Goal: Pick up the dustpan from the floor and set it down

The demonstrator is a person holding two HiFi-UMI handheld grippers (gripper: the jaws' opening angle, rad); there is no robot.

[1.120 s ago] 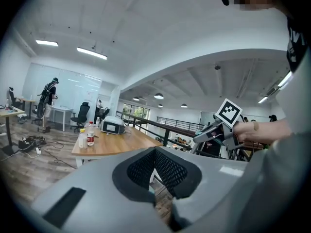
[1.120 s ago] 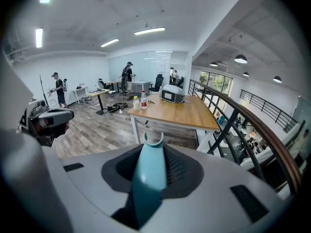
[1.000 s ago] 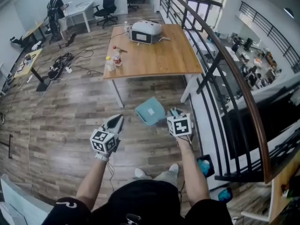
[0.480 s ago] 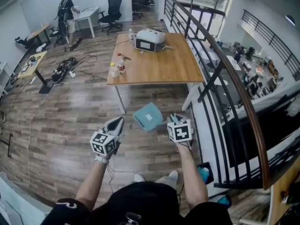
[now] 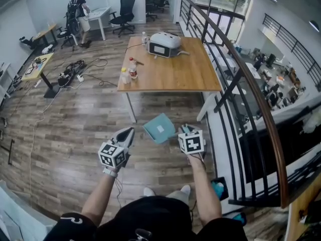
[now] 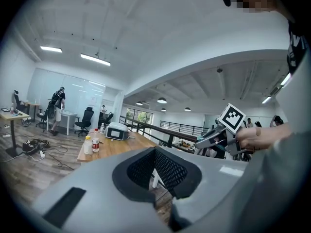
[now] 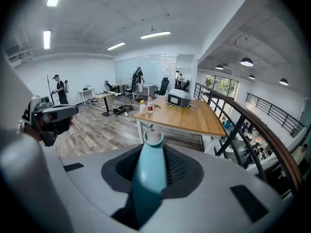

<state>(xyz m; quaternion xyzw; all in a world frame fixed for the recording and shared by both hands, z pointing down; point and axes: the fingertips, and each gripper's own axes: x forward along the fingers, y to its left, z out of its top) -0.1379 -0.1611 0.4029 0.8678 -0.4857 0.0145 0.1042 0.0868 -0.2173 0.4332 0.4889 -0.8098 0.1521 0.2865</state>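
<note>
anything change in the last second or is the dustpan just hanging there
Nothing was taken hold of or let go. The right gripper still clamps the teal dustpan by its handle, off the floor in front of the table. It sits slightly lower in the head view, probably because the camera shifted. The left gripper stays shut and empty.

My dustpan (image 5: 160, 128) is teal; my cubes (image 5: 192, 142) carry black-and-white square markers; the table (image 5: 173, 69), upper centre, is light wood.
</note>
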